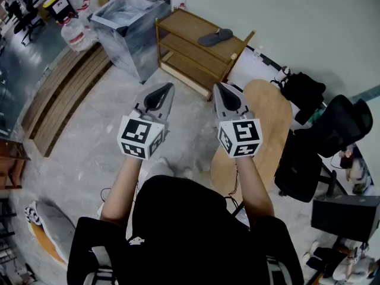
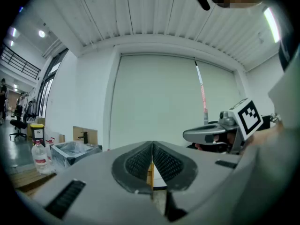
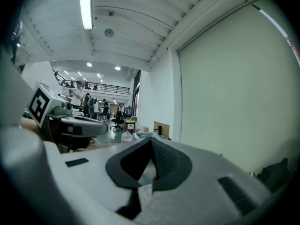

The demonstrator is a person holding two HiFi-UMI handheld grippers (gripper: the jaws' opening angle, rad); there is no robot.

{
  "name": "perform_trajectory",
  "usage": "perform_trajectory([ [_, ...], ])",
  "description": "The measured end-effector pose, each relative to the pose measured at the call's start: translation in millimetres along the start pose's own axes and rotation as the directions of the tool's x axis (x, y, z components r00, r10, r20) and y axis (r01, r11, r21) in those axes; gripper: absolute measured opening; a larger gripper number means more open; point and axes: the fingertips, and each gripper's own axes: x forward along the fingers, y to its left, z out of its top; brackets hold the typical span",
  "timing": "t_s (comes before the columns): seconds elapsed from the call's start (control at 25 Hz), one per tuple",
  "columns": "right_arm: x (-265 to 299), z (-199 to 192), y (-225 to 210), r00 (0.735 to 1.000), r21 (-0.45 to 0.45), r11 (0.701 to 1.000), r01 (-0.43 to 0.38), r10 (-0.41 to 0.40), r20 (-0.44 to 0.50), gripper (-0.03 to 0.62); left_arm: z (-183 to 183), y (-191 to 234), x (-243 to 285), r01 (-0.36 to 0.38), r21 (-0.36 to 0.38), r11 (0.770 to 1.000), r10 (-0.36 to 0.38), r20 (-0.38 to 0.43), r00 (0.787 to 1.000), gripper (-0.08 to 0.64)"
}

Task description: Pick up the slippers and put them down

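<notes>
I hold my left gripper (image 1: 170, 86) and my right gripper (image 1: 218, 86) side by side in front of the wooden shelf (image 1: 181, 24). Both have their jaws closed together and hold nothing. One dark slipper (image 1: 215, 37) lies on the shelf's top board, near its right end.

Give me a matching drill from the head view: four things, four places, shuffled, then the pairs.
1. dark grey slipper
2. clear plastic water bottle
3. black office chair
4. tan oval wooden board

a. right side of the picture
b. top shelf of the wooden rack
c. left of the plastic-lined bin
d. between rack and chair

Pairs: 1-b; 2-c; 3-a; 4-d
</notes>
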Motion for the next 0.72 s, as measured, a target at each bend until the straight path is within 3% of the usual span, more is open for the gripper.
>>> perform_trajectory([
  [0.72, 4.7, -7.2, -6.7, 0.999, 0.01, 0.999, -0.034, 0.034, -0.002, 0.0, -8.4, 0.0, 9.5, -0.021, 0.009, 1.0, 0.021, -0.014, 1.0, 0.006],
])
